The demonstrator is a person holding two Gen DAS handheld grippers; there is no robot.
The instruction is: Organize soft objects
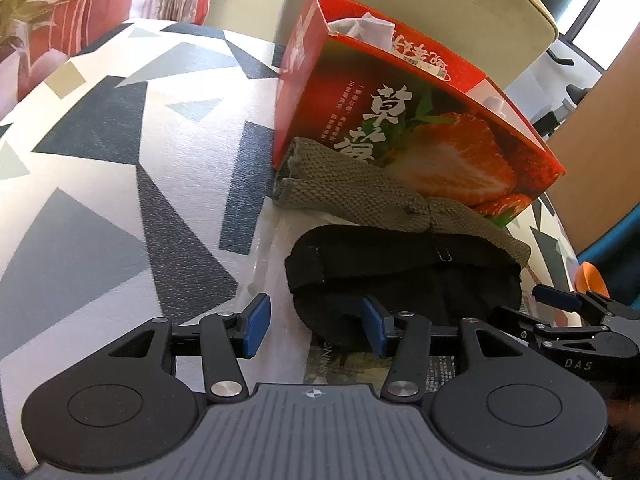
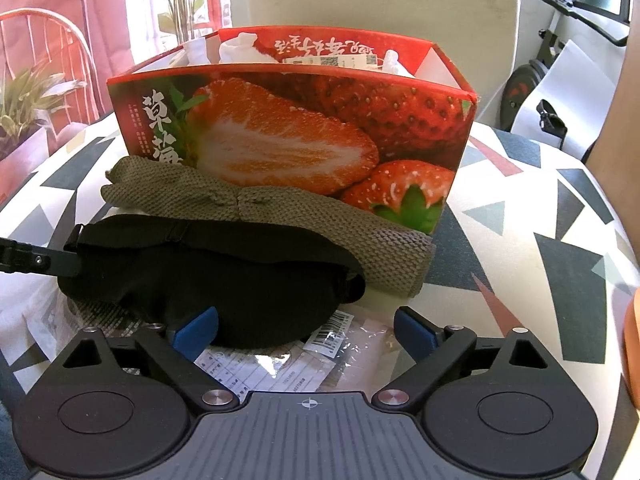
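Note:
A black eye mask (image 1: 400, 276) (image 2: 208, 276) lies on a clear plastic packet with printed paper (image 2: 304, 356). Behind it an olive knit cloth (image 1: 360, 192) (image 2: 280, 208) rests against a red strawberry box (image 1: 400, 120) (image 2: 300, 140) that holds white soft items (image 2: 240, 46). My left gripper (image 1: 316, 326) is open at the mask's left end. Its right pad touches the fabric and its left pad stands clear of it. My right gripper (image 2: 308, 330) is open wide over the mask's near edge, with its left pad against the cloth. One of the right gripper's fingers (image 1: 558, 297) shows in the left wrist view.
The table (image 1: 120, 160) (image 2: 540, 208) wears a white cover with grey and dark triangles. A beige chair back (image 2: 380, 0) stands behind the box. An orange object (image 1: 590, 278) (image 2: 632, 340) sits at the right edge. Potted plants (image 2: 24, 112) stand off to the left.

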